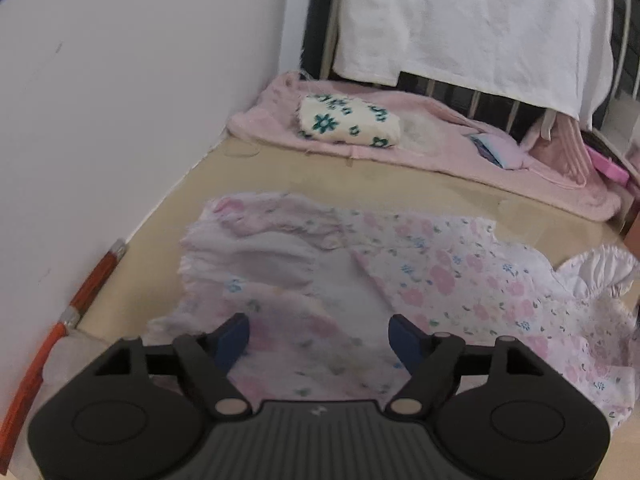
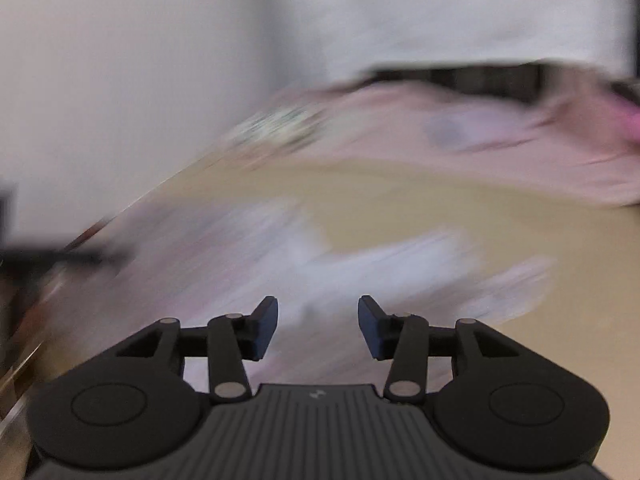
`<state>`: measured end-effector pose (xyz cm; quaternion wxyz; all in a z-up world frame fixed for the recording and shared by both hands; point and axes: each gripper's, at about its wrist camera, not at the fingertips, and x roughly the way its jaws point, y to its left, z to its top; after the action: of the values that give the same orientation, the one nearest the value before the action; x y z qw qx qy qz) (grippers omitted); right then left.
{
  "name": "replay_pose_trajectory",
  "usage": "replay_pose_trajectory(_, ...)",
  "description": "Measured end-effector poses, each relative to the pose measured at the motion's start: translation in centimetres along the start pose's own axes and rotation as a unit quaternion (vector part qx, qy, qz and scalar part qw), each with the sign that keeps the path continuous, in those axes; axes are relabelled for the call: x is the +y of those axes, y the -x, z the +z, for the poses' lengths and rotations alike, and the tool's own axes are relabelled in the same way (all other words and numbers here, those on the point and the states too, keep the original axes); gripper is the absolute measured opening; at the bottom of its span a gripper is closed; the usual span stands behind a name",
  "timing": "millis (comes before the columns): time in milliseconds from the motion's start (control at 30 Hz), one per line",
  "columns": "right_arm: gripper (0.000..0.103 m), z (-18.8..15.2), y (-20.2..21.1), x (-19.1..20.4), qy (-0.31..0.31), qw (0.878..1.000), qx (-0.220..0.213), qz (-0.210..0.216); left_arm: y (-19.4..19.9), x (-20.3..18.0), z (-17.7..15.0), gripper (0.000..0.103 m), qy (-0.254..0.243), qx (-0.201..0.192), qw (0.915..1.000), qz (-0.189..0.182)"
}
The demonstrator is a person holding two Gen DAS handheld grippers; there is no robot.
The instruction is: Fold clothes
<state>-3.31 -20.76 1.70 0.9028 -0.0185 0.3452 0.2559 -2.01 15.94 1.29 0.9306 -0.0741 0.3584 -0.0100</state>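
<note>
The left gripper (image 1: 319,338) hangs over the near part of a floral garment (image 1: 360,280), its blue pads (image 1: 234,338) spread wide with nothing pinched between them; the cloth lies loose below the gap and spreads ahead and to the right of the tongs. The garment (pale pink and white, with small flowers) rests rumpled on a tan surface (image 1: 400,184), one flap turned over so its plain inner side shows just ahead of the jaws. Far ahead lies a pink blanket (image 1: 440,148) with a small folded cloth (image 1: 350,126) on it, printed in green flowers. Beyond that a white sheet (image 1: 472,20) hangs over dark bars. To the left of the tongs stands a white wall (image 1: 120,100), with an orange stick (image 1: 86,284) along its foot.

The right gripper (image 2: 318,328) is parted too, its pads (image 2: 266,328) apart and holding nothing. Its view is heavily smeared: the garment (image 2: 260,256) shows only as a pale blur ahead and to the left of its jaws, on the tan surface (image 2: 460,208).
</note>
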Motion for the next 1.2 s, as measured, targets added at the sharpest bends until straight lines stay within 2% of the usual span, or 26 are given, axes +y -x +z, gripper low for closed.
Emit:
replay_pose_trajectory(33, 0.044, -0.4, -1.2, 1.2, 0.016, 1.000, 0.012, -0.001, 0.1, 0.2, 0.0, 0.073, 0.005, 0.000, 1.0000, -0.007)
replay_pose_trajectory(100, 0.039, -0.7, -3.2, 2.2, 0.025, 0.999, 0.029, -0.013, 0.2, 0.1, 0.1, 0.071, -0.008, 0.012, 0.9988, -0.047)
replay_pose_trajectory(133, 0.029, -0.8, -3.9, 2.4, 0.024, 0.999, 0.028, -0.019, 0.2, -0.1, 0.2, 0.056, -0.020, 0.019, 0.9977, -0.062)
replay_pose_trajectory(167, 0.010, -0.8, -4.3, 2.4, 0.023, 0.999, 0.022, -0.024, 0.3, -0.5, 0.3, 0.023, -0.034, 0.022, 0.9972, -0.062)
replay_pose_trajectory(200, 0.003, -0.8, -4.5, 2.5, 0.026, 0.999, 0.020, -0.027, 0.3, -0.9, 0.3, 0.007, -0.050, 0.027, 0.9970, -0.054)
replay_pose_trajectory(267, 0.000, -0.7, -4.1, 2.8, 0.027, 0.999, 0.019, -0.022, 0.5, -1.5, 0.3, 0.003, -0.073, 0.030, 0.9960, -0.043)
replay_pose_trajectory(333, 0.000, -1.0, -2.5, 3.3, 0.031, 0.999, -0.004, -0.019, 2.7, -1.6, 0.1, 0.002, -0.059, 0.011, 0.9974, -0.039)
replay_pose_trajectory(400, 0.000, -1.1, -0.5, 3.8, 0.041, 0.999, -0.022, -0.009, 5.5, -1.6, -0.1, 0.002, -0.038, -0.016, 0.9984, -0.038)
replay_pose_trajectory(500, 0.000, -1.4, 2.0, 4.6, 0.071, 0.996, -0.042, 0.020, 11.5, -1.9, -2.3, 0.002, -0.018, -0.069, 0.9953, -0.065)
replay_pose_trajectory(533, 0.005, -1.4, 2.6, 4.7, 0.082, 0.995, -0.049, 0.031, 12.8, -2.2, -3.4, 0.002, -0.015, -0.072, 0.9950, -0.067)
replay_pose_trajectory(633, 0.072, -0.4, 0.9, 5.2, 0.104, 0.992, -0.063, 0.036, 15.6, -3.5, -7.1, 0.002, -0.011, -0.061, 0.9956, -0.071)
replay_pose_trajectory(733, 0.072, 0.3, -2.9, 5.9, 0.145, 0.987, -0.034, 0.060, 16.5, -3.9, -10.6, 0.003, 0.011, -0.022, 0.9970, -0.074)
replay_pose_trajectory(800, 0.067, 0.0, -4.6, 5.8, 0.161, 0.983, -0.008, 0.091, 16.3, -3.3, -12.8, 0.003, 0.026, 0.002, 0.9979, -0.059)
replay_pose_trajectory(833, 0.056, -0.4, -5.1, 5.7, 0.167, 0.981, -0.003, 0.102, 16.1, -2.7, -13.5, 0.006, 0.038, 0.004, 0.9981, -0.048)
replay_pose_trajectory(867, 0.040, -0.8, -5.2, 5.8, 0.171, 0.979, -0.007, 0.110, 16.0, -2.0, -14.1, 0.009, 0.052, 0.004, 0.9980, -0.037)
replay_pose_trajectory(900, 0.001, -1.2, -4.8, 6.0, 0.175, 0.978, -0.015, 0.116, 15.9, -1.5, -14.2, 0.012, 0.067, 0.003, 0.9974, -0.028)
replay_pose_trajectory(1000, 0.000, -3.2, -0.8, 7.9, 0.229, 0.966, -0.048, 0.110, 16.4, -0.8, -12.8, 0.015, 0.088, -0.029, 0.9953, -0.028)
replay_pose_trajectory(1033, 0.000, -4.1, 1.1, 8.8, 0.250, 0.960, -0.057, 0.112, 16.9, -0.8, -12.1, 0.021, 0.089, -0.048, 0.9946, -0.027)
replay_pose_trajectory(1067, 0.000, -5.2, 2.6, 9.4, 0.269, 0.954, -0.051, 0.123, 17.0, -1.0, -11.3, 0.038, 0.084, -0.062, 0.9942, -0.025)
replay_pose_trajectory(1133, 0.002, -7.3, 5.2, 10.2, 0.306, 0.939, -0.023, 0.153, 16.3, -1.7, -9.4, 0.061, 0.065, -0.078, 0.9946, -0.017)
replay_pose_trajectory(1200, 0.012, -8.3, 6.7, 10.0, 0.312, 0.934, -0.025, 0.172, 14.6, -2.7, -7.4, 0.060, 0.048, -0.071, 0.9963, 0.002)
